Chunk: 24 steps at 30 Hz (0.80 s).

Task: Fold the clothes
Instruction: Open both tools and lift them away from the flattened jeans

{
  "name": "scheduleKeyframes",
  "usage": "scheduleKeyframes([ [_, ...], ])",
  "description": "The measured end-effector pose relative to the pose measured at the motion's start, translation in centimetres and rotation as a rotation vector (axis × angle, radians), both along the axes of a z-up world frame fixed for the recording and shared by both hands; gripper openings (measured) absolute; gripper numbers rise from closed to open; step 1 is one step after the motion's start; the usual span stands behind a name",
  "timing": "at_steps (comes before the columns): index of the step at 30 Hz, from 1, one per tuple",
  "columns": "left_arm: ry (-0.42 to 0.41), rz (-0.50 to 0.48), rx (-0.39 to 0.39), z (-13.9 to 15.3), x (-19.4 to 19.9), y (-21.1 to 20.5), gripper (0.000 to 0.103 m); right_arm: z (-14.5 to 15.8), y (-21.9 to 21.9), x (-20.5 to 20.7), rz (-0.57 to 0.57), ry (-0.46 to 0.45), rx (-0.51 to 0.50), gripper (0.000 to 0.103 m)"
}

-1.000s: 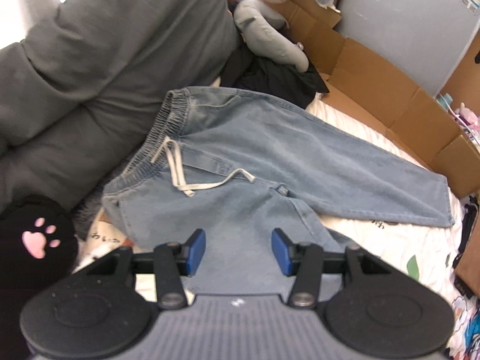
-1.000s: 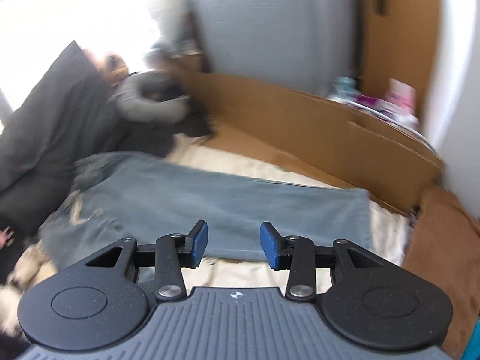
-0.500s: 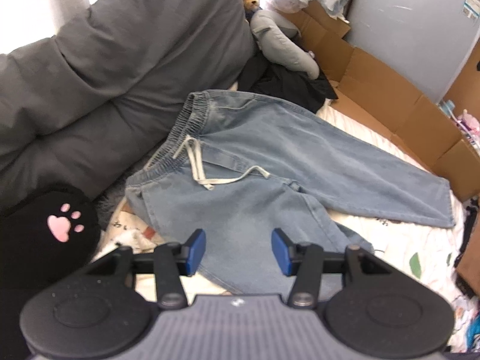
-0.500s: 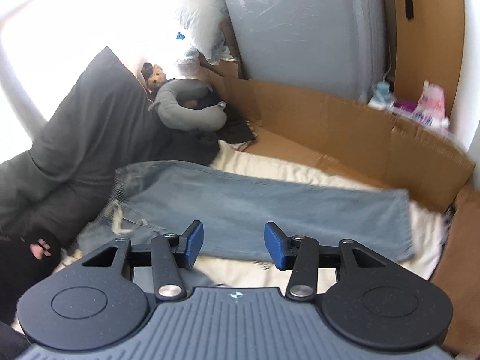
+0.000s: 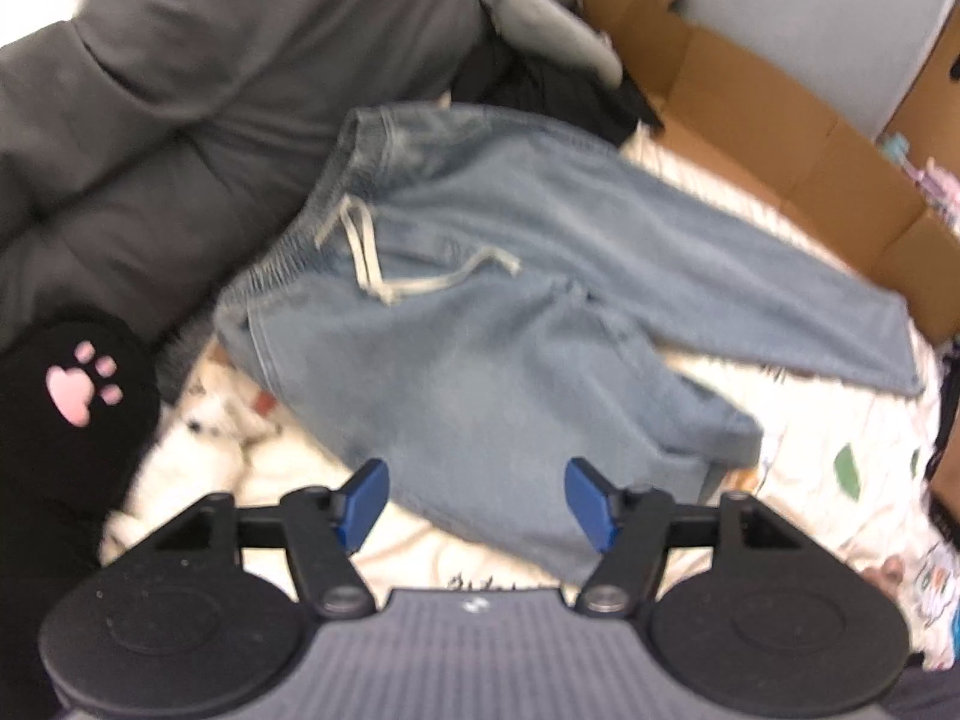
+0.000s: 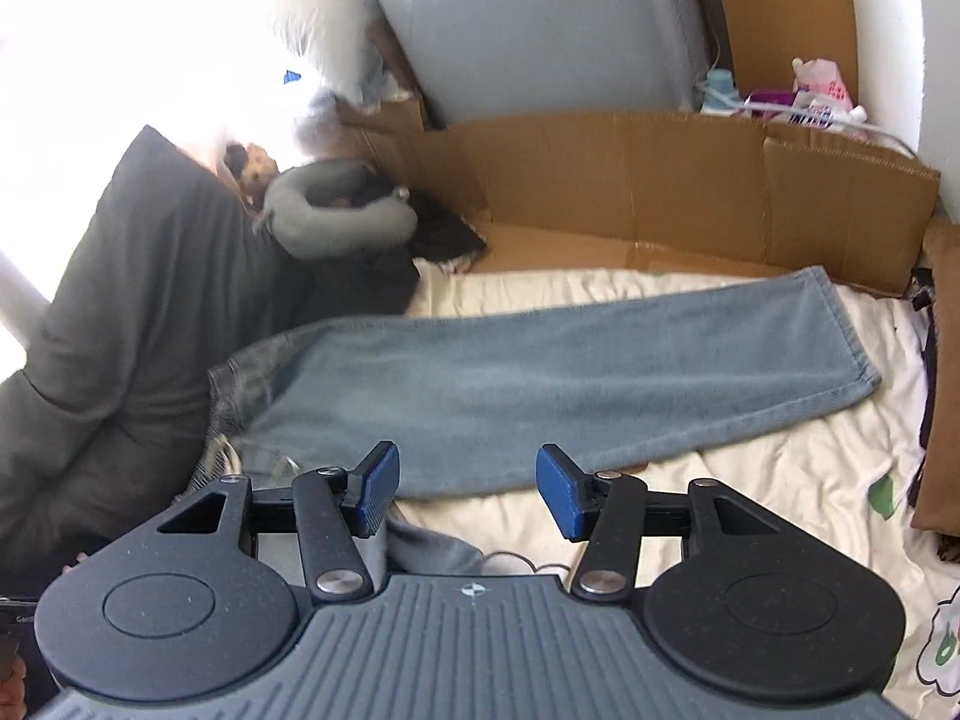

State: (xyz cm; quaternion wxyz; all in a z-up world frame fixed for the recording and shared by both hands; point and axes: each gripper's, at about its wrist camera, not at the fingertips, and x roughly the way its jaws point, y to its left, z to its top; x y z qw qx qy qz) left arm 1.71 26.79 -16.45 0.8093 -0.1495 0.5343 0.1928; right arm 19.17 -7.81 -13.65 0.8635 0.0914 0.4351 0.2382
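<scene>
Light blue jeans (image 5: 492, 312) with a white drawstring (image 5: 384, 276) lie on the bed, waistband toward the grey duvet. One leg stretches flat to the right; the near leg is folded under itself. My left gripper (image 5: 477, 501) is open and empty above the near leg's lower edge. In the right wrist view the long leg (image 6: 570, 372) lies flat, its hem at the right. My right gripper (image 6: 468, 495) is open and empty, just in front of that leg.
A grey duvet (image 5: 180, 90) rises on the left. A black cushion with a pink paw (image 5: 78, 396) sits at near left. Cardboard panels (image 6: 690, 180) line the far edge of the bed. A grey neck pillow (image 6: 336, 216) and dark clothes lie at the head. The sheet (image 6: 780, 498) is cream.
Both grippers have drawn back from the jeans and both have opened wider. The right wrist view has swung so that the whole long leg shows. The jeans have not moved.
</scene>
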Motion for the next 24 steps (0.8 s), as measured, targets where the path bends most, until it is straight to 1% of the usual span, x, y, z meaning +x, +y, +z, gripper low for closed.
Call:
scheduleKeyframes([
  [3, 0.036, 0.007, -0.005, -3.2, -0.1, -0.3, 0.068, -3.1, 0.9, -0.2, -0.003, 0.012, -0.009, 0.058],
  [5, 0.061, 0.015, -0.01, -5.2, 0.0, -0.5, 0.067, -5.4, 1.5, -0.3, -0.027, -0.002, -0.054, 0.058],
  [6, 0.072, 0.013, -0.015, -5.9, 0.0, -0.7, 0.066, -6.5, 1.7, -0.3, -0.026, 0.005, -0.059, 0.058],
  [11, 0.145, -0.018, -0.017, -9.6, 0.7, -1.6, 0.066, -12.1, 2.9, -1.3, 0.042, 0.085, -0.05, 0.058],
  [12, 0.148, -0.023, -0.024, -10.2, 0.8, -1.9, 0.066, -13.0, 3.1, -1.5, 0.049, 0.098, -0.042, 0.058],
  [15, 0.157, -0.039, -0.046, -11.7, 1.0, -2.6, 0.066, -15.3, 3.4, -1.9, 0.062, 0.144, -0.037, 0.058],
  [18, 0.165, -0.054, -0.067, -13.3, 1.2, -3.3, 0.066, -16.8, 3.7, -1.6, 0.073, 0.165, -0.043, 0.058],
  [24, 0.179, -0.088, -0.11, -16.3, 1.6, -4.5, 0.066, -19.1, 4.8, 1.1, 0.099, 0.214, -0.019, 0.057],
])
